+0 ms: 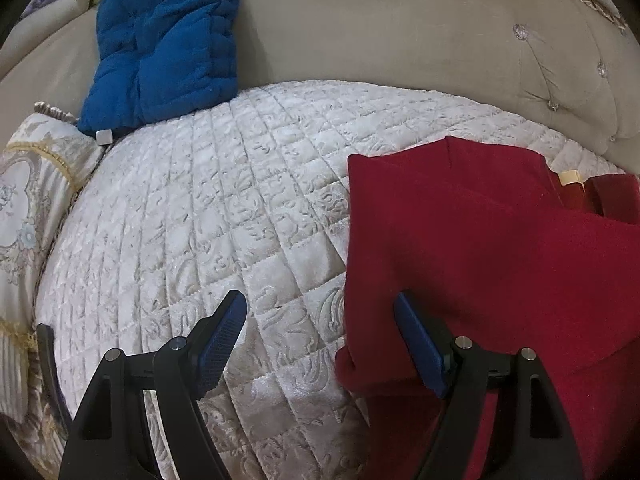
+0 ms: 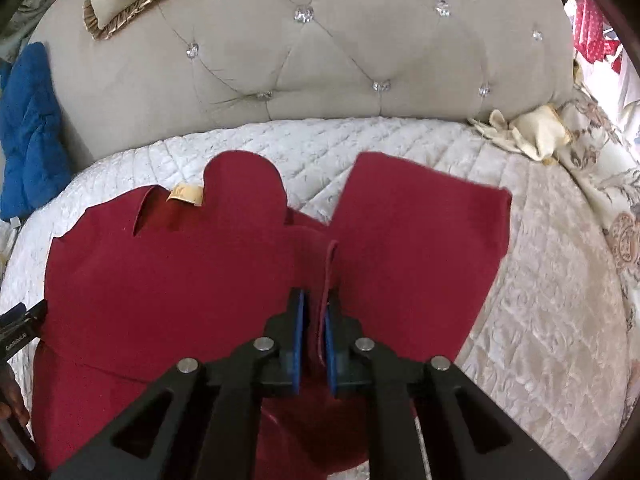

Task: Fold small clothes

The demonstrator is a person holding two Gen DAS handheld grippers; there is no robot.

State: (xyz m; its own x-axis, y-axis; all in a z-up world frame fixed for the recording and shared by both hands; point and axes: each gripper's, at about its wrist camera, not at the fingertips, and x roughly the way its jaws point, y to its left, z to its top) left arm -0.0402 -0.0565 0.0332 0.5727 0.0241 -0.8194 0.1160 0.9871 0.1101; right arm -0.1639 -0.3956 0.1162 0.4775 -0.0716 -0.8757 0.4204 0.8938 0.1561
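Note:
A dark red garment (image 2: 168,272) lies on the white quilted sofa cover (image 2: 540,280), with a cream neck label (image 2: 185,194) near its far edge. My right gripper (image 2: 317,300) is shut on a raised fold of the red cloth, lifting a flap (image 2: 412,220) on the right side. In the left wrist view the same garment (image 1: 480,248) fills the right side. My left gripper (image 1: 320,308) is open and empty, straddling the garment's left edge, its right finger (image 1: 416,340) over the cloth and its left finger (image 1: 224,336) over the quilt.
A blue quilted cushion (image 1: 160,40) leans on the beige tufted sofa back (image 2: 320,60) at the left. A patterned pillow (image 1: 28,208) lies at the far left. A crumpled cream cloth (image 2: 532,132) sits at the right end of the seat.

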